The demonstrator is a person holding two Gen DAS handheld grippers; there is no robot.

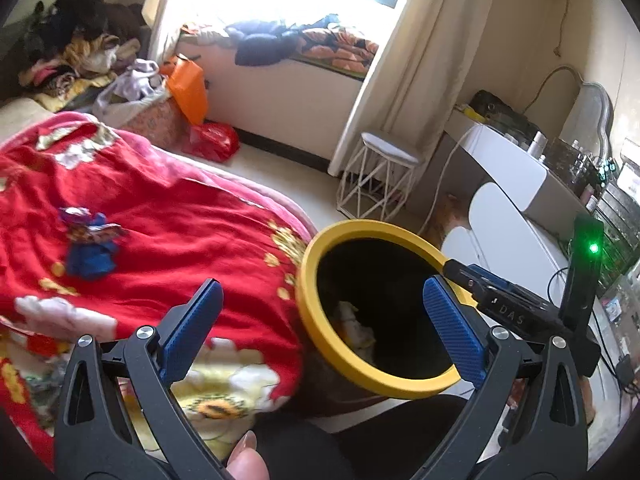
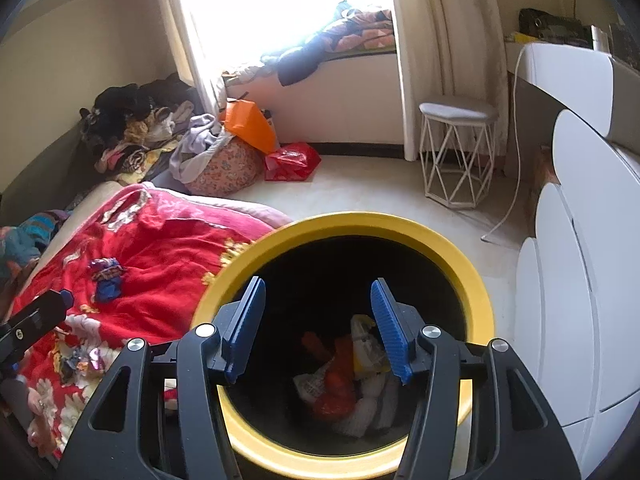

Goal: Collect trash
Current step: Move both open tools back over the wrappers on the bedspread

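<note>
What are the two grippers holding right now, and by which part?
Nothing. The left gripper and right gripper both stand open and empty over the yellow-rimmed trash bin.

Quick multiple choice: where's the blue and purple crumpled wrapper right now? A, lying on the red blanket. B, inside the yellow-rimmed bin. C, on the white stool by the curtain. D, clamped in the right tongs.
A: the blue and purple wrapper lies loose on the red blanket, left of the yellow-rimmed bin, and the right tongs stand open and empty over the bin's mouth.
</note>
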